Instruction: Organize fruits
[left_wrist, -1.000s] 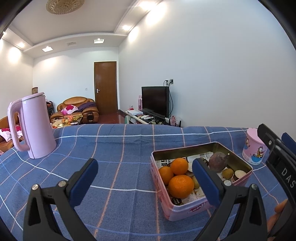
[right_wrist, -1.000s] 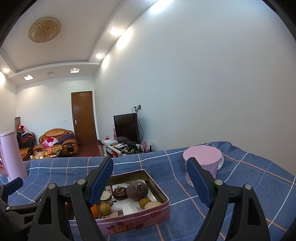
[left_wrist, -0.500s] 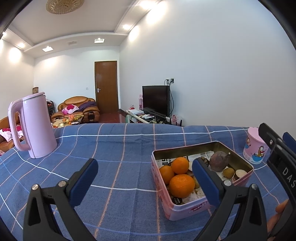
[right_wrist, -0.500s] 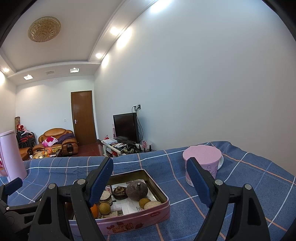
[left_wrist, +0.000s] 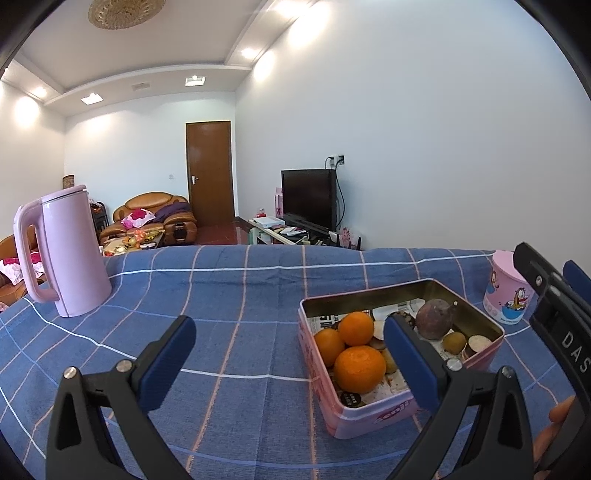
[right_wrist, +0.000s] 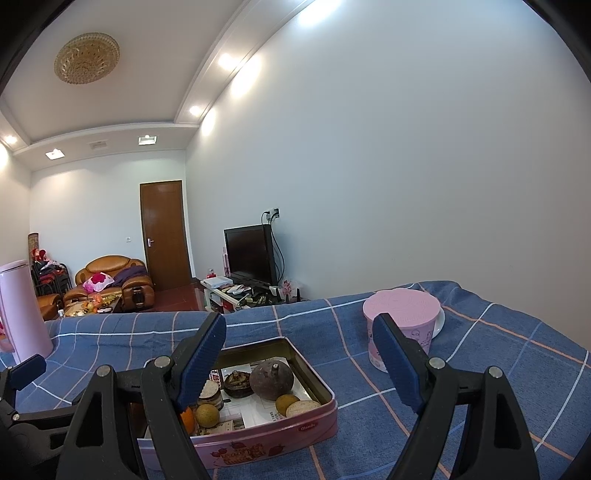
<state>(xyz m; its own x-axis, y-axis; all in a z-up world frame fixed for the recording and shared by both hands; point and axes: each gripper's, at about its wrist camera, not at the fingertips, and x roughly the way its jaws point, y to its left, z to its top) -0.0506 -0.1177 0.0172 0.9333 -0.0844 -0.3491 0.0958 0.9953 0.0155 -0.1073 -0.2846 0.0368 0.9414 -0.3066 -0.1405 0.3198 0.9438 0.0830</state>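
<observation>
Between the wide-spread blue pads of the left gripper (left_wrist: 288, 354) lies only bare checked cloth; nothing is held, and its right pad stands in front of the pink tin (left_wrist: 354, 413). The right gripper (right_wrist: 299, 354) is likewise spread wide and empty, hanging above the tin's near edge, with its left finger overlapping the tin's left part in its own view.

The tin sits open on the blue checked tablecloth (left_wrist: 229, 295), lined with printed paper. Three oranges (left_wrist: 359, 363) are piled together at its left end as the left camera sees it. A dark round purplish fruit with a stem (right_wrist: 271, 380) sits toward the middle-back, touching a smaller dark-brown piece (right_wrist: 236, 382) beside it. Small yellowish-brown fruits (right_wrist: 286, 402) lie near the front wall, next to a pale cut slice (right_wrist: 303, 408).

Well apart from the tin, to its right, stands a pink lidded cup (right_wrist: 402, 325) with cartoon print. Far to the left on the cloth stands a pink kettle (left_wrist: 70, 254), upright, handle facing left. Beyond the table edge are a television (left_wrist: 308, 199), a brown sofa (left_wrist: 159, 218) and a wooden door (left_wrist: 209, 173).
</observation>
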